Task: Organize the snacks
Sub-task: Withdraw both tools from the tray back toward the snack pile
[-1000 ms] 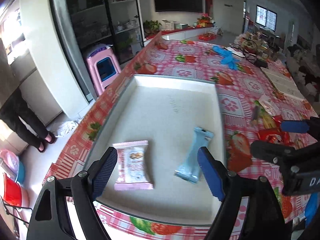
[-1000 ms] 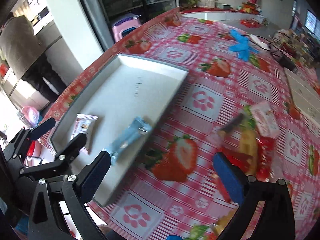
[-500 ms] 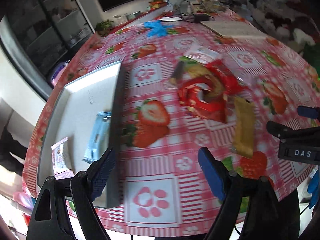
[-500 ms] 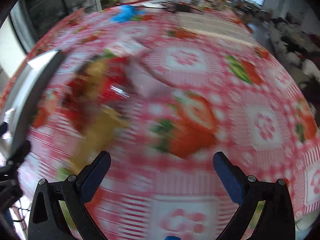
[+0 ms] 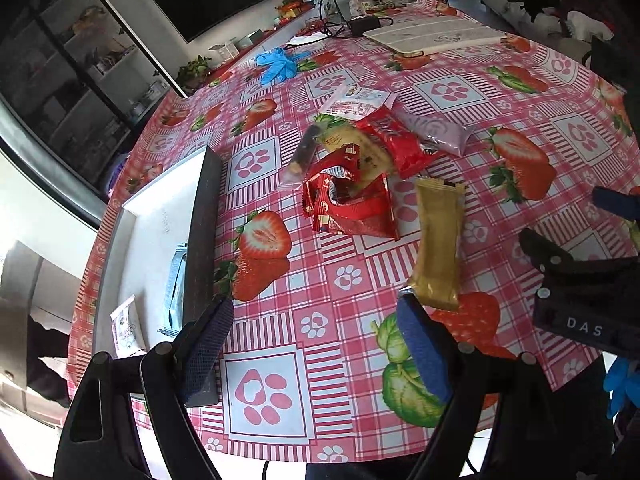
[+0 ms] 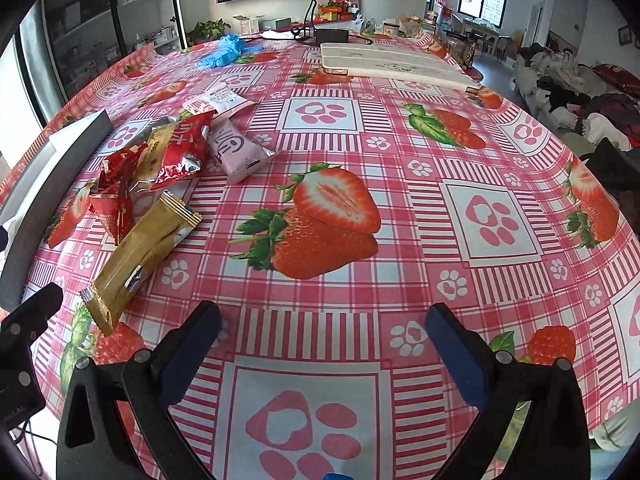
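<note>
Left wrist view: left hand-held gripper (image 5: 316, 326) wide, empty – gold snack bar (image 5: 438, 246) by its right finger. Right hand-held gripper (image 6: 320, 334) wide, empty, over desk (image 6: 400, 152) w/ snack pile (image 6: 172, 152).

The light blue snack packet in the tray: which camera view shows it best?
The left wrist view. There the light blue snack packet lies inside the tray, though the tray's dark near wall hides part of it. The right wrist view shows only that wall at its left edge; the packet itself cannot be seen.
</note>
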{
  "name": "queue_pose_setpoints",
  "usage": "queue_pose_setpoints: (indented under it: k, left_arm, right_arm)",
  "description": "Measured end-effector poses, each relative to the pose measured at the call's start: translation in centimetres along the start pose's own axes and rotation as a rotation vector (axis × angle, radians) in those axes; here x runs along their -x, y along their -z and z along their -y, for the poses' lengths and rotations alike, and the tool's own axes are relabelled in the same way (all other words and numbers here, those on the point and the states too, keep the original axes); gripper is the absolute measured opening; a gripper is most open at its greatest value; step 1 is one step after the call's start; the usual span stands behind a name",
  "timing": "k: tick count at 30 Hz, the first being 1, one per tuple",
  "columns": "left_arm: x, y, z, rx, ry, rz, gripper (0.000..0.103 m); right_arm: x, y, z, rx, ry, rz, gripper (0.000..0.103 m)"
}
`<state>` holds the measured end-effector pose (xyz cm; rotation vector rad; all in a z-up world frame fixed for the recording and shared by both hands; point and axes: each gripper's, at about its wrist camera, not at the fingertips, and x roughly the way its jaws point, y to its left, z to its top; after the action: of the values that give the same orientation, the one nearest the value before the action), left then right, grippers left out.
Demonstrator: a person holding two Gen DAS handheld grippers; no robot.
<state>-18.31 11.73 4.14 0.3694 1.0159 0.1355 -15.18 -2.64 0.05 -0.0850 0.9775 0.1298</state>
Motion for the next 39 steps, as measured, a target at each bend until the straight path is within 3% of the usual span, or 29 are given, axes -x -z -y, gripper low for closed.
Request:
queue_pose_setpoints:
  k: [17, 26, 39]
  left_arm:
    - [-0.3, 0.1, -0.4, 0.02, 0.002, -0.019, 0.086]
    - [-0.6, -0.2, -1.3, 0.085, 0.104, -0.067, 0.086]
    - [-0.5, -0.2, -2.0, 0.12, 0.118, -0.079, 0.086]
  right_arm:
    - [0.1, 0.1, 0.0, 0.0, 0.0, 0.004, 0.103]
    - [0.1, 0.1, 0.0, 0.0, 0.0, 0.004, 0.103]
    - [0.1, 0.1, 0.0, -0.001, -0.001, 0.004, 0.103]
